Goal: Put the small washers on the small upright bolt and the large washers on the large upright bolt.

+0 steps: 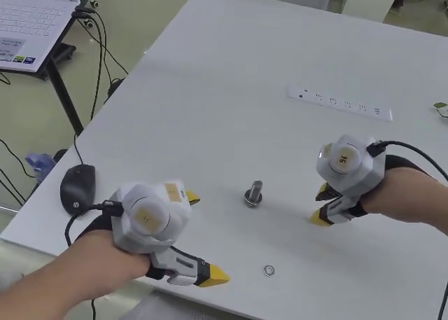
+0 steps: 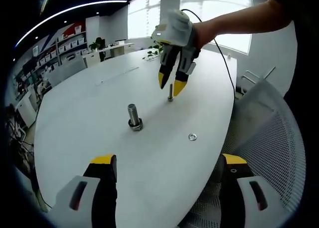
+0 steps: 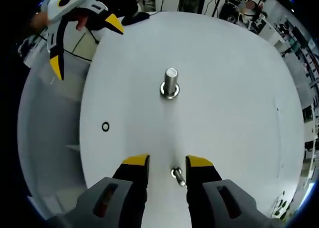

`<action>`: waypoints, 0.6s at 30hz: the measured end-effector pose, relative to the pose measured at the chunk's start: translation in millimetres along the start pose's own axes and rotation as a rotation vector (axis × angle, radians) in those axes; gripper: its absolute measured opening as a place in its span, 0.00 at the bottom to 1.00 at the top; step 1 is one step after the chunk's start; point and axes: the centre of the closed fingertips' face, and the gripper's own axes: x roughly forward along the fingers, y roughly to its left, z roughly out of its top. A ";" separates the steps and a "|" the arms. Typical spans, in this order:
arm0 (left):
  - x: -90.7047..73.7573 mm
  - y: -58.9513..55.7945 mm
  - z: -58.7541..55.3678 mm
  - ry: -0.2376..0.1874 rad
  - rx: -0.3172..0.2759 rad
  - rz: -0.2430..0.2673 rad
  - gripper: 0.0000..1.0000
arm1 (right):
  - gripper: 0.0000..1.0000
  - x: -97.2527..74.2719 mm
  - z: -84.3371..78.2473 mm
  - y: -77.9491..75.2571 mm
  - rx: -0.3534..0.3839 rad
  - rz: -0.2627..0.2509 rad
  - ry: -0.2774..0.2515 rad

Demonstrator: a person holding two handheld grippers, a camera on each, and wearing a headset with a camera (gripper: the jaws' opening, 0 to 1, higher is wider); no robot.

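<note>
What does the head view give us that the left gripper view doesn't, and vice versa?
Head view's own: a laptop at the top left and a mouse at the left.
Left gripper view's own: the small bolt, upright between the tips of the open right gripper, and a mesh chair on the right.
Shared: the white table, the large bolt, one loose washer lying flat, the open left gripper, and the right gripper.
</note>
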 end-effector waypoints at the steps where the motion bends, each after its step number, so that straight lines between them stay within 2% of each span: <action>1: 0.2 -1.4 0.4 -0.001 0.001 -0.001 0.85 | 0.30 -1.3 2.1 2.4 0.004 0.002 -0.001; 7: 0.7 -2.8 1.9 -0.006 -0.001 0.000 0.85 | 0.32 -0.8 14.0 16.7 -0.025 0.022 -0.030; 12: -0.2 -0.1 3.8 -0.013 0.000 0.005 0.86 | 0.33 2.0 25.0 35.9 -0.056 0.049 -0.062; 18: -1.0 1.2 3.3 -0.013 0.003 0.008 0.85 | 0.34 8.1 29.7 55.3 -0.072 0.071 -0.069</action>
